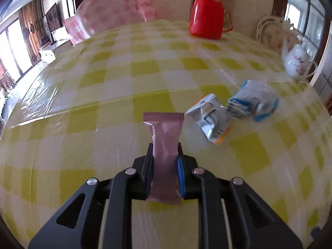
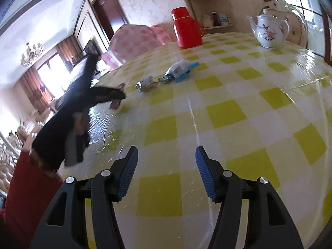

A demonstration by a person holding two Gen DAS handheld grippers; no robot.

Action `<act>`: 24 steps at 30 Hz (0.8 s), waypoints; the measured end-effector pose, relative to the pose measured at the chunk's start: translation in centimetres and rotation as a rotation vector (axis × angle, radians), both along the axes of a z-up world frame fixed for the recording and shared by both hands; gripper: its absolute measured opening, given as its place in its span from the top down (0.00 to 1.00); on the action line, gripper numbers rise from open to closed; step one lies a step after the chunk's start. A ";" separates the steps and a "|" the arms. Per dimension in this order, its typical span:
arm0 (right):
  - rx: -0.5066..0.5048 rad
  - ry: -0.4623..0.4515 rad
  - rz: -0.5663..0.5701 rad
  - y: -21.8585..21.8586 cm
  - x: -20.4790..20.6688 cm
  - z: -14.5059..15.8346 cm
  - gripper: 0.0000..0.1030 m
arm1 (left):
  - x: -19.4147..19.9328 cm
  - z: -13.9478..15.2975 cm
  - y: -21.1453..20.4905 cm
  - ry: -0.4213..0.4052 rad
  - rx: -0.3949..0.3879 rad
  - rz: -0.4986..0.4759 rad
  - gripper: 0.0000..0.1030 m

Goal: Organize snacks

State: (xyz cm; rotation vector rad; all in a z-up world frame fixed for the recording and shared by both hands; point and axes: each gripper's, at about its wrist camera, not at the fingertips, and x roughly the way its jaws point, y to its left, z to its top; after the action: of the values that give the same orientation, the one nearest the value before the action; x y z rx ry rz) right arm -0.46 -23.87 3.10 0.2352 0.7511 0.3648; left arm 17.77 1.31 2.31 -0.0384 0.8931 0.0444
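Left gripper (image 1: 165, 151) clenched on pink snack bar (image 1: 165, 132) above checked tablecloth (image 1: 103, 83). Right gripper (image 2: 166, 161) released, empty. Two crumpled snack packets (image 1: 209, 116) lie nearby.

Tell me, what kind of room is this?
Most likely a home dining room: a table under a yellow checked cloth, a flowered white teapot and red thermos jug on it, and a chandelier with curtained windows beyond.
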 end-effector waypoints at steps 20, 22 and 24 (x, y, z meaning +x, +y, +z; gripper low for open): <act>0.223 0.316 -0.335 3.8 25.0 0.0 0.25 | -3.1 1.2 3.3 -0.117 -0.144 0.013 0.80; 0.171 0.315 -0.370 5.7 26.1 0.0 0.24 | -3.0 0.9 3.2 -0.106 -0.161 0.006 0.80; 0.050 0.294 -0.423 7.9 27.4 0.1 0.20 | -2.9 0.7 3.1 -0.097 -0.172 0.000 0.80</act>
State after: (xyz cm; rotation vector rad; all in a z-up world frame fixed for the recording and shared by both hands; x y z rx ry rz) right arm 26.95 -16.02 3.16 0.4922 0.9569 -0.0558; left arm 14.84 4.45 3.06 -0.1997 0.7978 -0.0338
